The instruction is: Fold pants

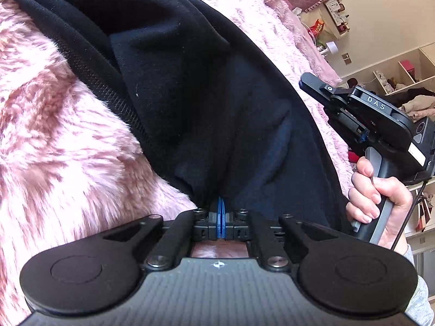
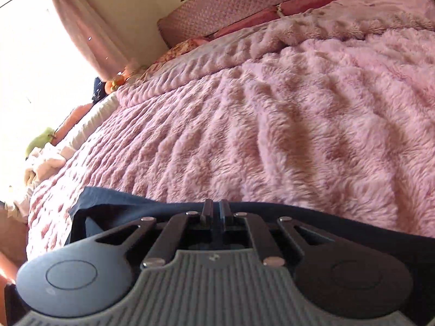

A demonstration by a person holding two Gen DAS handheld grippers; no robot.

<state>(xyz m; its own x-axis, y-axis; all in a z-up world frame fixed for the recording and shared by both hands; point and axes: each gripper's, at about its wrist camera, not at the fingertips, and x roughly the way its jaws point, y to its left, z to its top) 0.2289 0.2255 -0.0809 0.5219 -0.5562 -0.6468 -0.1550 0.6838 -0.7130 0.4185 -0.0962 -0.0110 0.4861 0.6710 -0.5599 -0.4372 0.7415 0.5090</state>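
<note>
The black pants [image 1: 190, 87] lie bunched on a fluffy pink blanket [image 1: 62, 141]. My left gripper [image 1: 220, 203] is shut on a gathered fold of the pants, whose cloth rises away from the blue fingertips. My right gripper [image 1: 315, 87] shows at the right of the left wrist view, held in a hand, its fingers at the pants' far edge. In the right wrist view my right gripper [image 2: 216, 207] has its fingers close together over the dark edge of the pants [image 2: 114, 203]. Whether cloth sits between them is hidden.
The pink blanket [image 2: 272, 122] covers the whole bed. Pink pillows and a quilted headboard [image 2: 244, 8] line the far side. A bright window with a curtain [image 2: 81, 24] is at left. White shelves with clothes [image 1: 407, 87] stand beyond the bed.
</note>
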